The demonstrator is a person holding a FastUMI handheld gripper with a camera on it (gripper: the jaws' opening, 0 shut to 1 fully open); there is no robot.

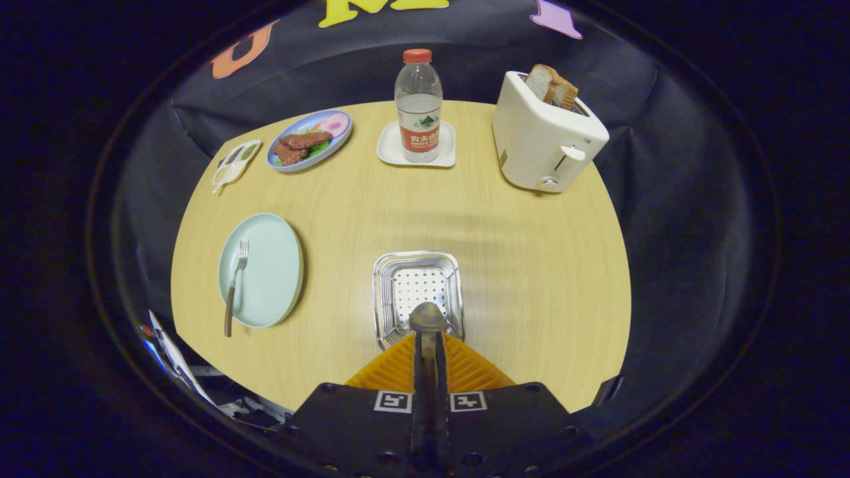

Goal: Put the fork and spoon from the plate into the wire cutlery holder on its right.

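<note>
My gripper [429,345] is shut on the spoon [427,318], whose bowl sticks out just ahead of the fingertips. The spoon's bowl hangs over the near edge of the wire cutlery holder [387,279], a shiny square basket with a perforated floor. Left of the holder lies the pale green plate [273,265]. On the plate's left side rests the fork [234,284], tines pointing away from me, its brown handle sticking out over the near rim.
At the back of the wooden table stand a white toaster [541,136] with bread slices, a water bottle [418,106] on a white coaster, a blue plate of food [309,139] and a small sauce dish [234,162]. The table's near edge is close.
</note>
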